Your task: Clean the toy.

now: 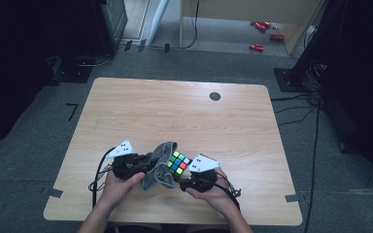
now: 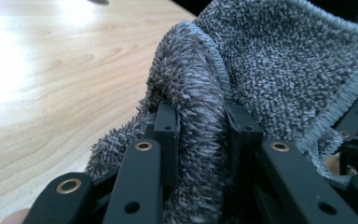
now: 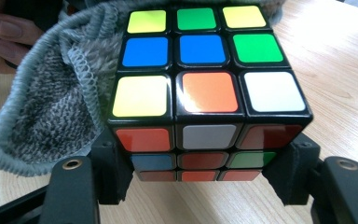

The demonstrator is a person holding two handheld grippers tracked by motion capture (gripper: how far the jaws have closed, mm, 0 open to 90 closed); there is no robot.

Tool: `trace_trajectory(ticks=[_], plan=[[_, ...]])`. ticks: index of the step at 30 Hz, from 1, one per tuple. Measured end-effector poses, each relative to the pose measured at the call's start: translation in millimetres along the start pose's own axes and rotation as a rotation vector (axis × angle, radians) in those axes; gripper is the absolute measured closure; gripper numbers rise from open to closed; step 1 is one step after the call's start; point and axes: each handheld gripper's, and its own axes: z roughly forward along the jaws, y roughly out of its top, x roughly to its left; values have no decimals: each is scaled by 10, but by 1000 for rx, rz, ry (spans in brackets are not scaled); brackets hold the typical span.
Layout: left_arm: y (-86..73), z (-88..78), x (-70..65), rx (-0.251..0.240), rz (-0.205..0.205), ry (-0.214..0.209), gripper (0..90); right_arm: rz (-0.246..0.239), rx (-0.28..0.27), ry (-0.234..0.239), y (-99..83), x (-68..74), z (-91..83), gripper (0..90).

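Left hand-held gripper (image 1: pixel 148 162): low in the high view, left of centre, held in the person's left hand (image 1: pixel 119 184); its grey three-cornered plate points toward the upper right.
Left hand-held gripper's jaws: drawn narrow and pinching a fold of the grey cloth (image 2: pixel 200 135), seen in the left gripper view, where the pile bulges up between the two black pads.
Grey cloth: a fluffy towel with a stitched pale edge; in the high view (image 1: pixel 162 162) it hangs lifted between the two grippers, lower centre of the frame, its upper part draped against the left side of the cube.
Right hand-held gripper (image 1: pixel 179 175): low in the high view, just right of centre, held in the person's right hand (image 1: pixel 213 191).
Right hand-held gripper's jaws: set about half wide and clamped on the cube's two opposite sides, one pad at the lower left and one at the lower right of the right gripper view.
Puzzle cube (image 3: pixel 205 88): a colour cube held up off the desk, its top face showing yellow, green, blue, orange and white squares; in the high view (image 1: pixel 178 162) it sits just right of the cloth and touches it.
Desk (image 1: pixel 175 116): pale wood with rounded corners; a small dark round spot (image 1: pixel 215 96) lies toward its upper right.
Floor: grey carpet around the desk, with red objects (image 1: pixel 264 34) at the upper right of the high view.
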Motion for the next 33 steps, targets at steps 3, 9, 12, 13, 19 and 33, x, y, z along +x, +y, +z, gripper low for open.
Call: trace_trajectory(ticks=[3,9,12,13,19,33], plan=[[25,-28,-24,-8,3,-23,724,-11,8,2,-24,5,-2,343],[104,-123,-40,-93,-24,-103,719,-30,29,-16,-49,15,22,343],[30,-42,19,-28,-40,-62,719,-55,24,-23,-24,64,7,343],[16,-22,37,-10,-51,-55,718,-63,18,-30,-16,63,-1,343],[18,0,25,-3,-49,-64,712,-36,-26,-4,-18,23,-58,344],[-18,81,-5,63,-17,3,705,-52,6,-44,-39,5,-58,344]])
